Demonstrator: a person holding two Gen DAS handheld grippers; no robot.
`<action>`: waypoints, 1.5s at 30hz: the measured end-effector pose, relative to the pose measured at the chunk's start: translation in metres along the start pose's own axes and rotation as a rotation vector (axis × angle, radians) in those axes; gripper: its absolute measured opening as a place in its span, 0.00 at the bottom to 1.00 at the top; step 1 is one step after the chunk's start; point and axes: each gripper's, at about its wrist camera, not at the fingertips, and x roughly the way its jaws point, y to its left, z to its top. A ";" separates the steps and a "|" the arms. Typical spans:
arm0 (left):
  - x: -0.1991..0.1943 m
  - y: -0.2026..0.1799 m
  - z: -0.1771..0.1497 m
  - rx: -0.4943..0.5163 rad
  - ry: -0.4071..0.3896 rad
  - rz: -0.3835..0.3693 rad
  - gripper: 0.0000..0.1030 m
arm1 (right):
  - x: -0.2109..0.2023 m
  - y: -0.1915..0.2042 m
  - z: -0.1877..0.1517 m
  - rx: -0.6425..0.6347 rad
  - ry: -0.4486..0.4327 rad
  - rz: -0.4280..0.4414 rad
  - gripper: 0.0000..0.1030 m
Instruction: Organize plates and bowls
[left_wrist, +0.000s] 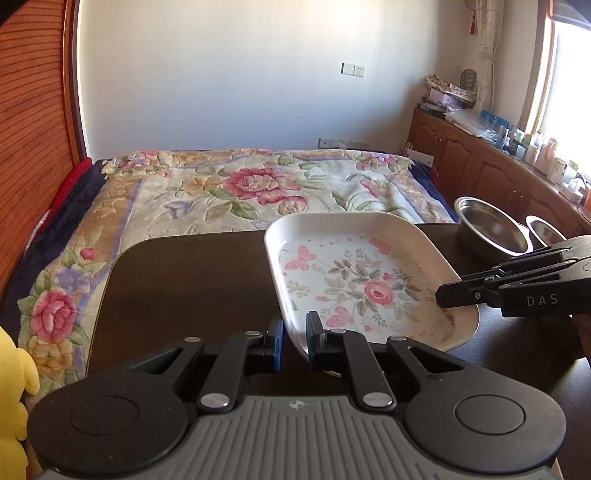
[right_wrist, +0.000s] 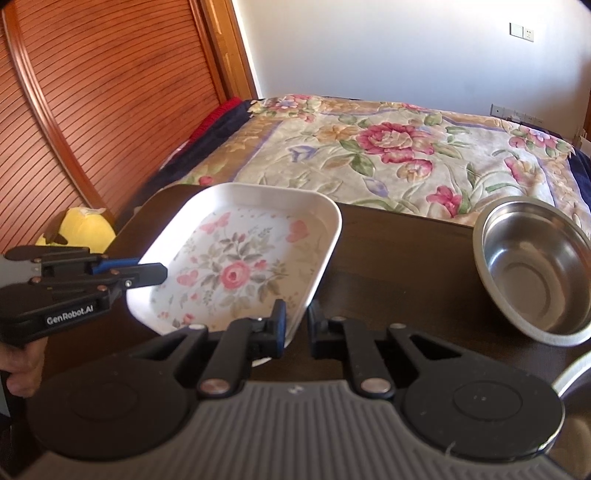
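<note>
A white square plate with a flower print (left_wrist: 364, 280) (right_wrist: 243, 266) is held tilted above the dark table (left_wrist: 184, 280) (right_wrist: 399, 266). My left gripper (left_wrist: 294, 341) is shut on its near left rim; it also shows in the right wrist view (right_wrist: 155, 273). My right gripper (right_wrist: 295, 328) is shut on the plate's right rim; it also shows in the left wrist view (left_wrist: 448, 295). A steel bowl (left_wrist: 489, 230) (right_wrist: 535, 269) stands on the table to the right. A second steel bowl (left_wrist: 545, 230) sits behind it.
A bed with a flowered blanket (left_wrist: 240, 192) (right_wrist: 388, 147) lies beyond the table's far edge. A wooden slatted door (right_wrist: 103, 96) is at the left, a yellow soft toy (right_wrist: 79, 229) below it. A wooden cabinet (left_wrist: 491, 166) with clutter lines the right wall.
</note>
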 end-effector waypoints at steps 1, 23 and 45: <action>-0.003 -0.002 0.000 0.001 -0.004 0.001 0.14 | -0.003 0.001 -0.002 -0.002 -0.003 0.000 0.13; -0.076 -0.045 -0.023 0.042 -0.067 -0.012 0.14 | -0.077 0.006 -0.029 -0.035 -0.091 0.013 0.13; -0.116 -0.068 -0.058 0.060 -0.065 -0.033 0.15 | -0.115 0.004 -0.072 -0.009 -0.122 0.049 0.13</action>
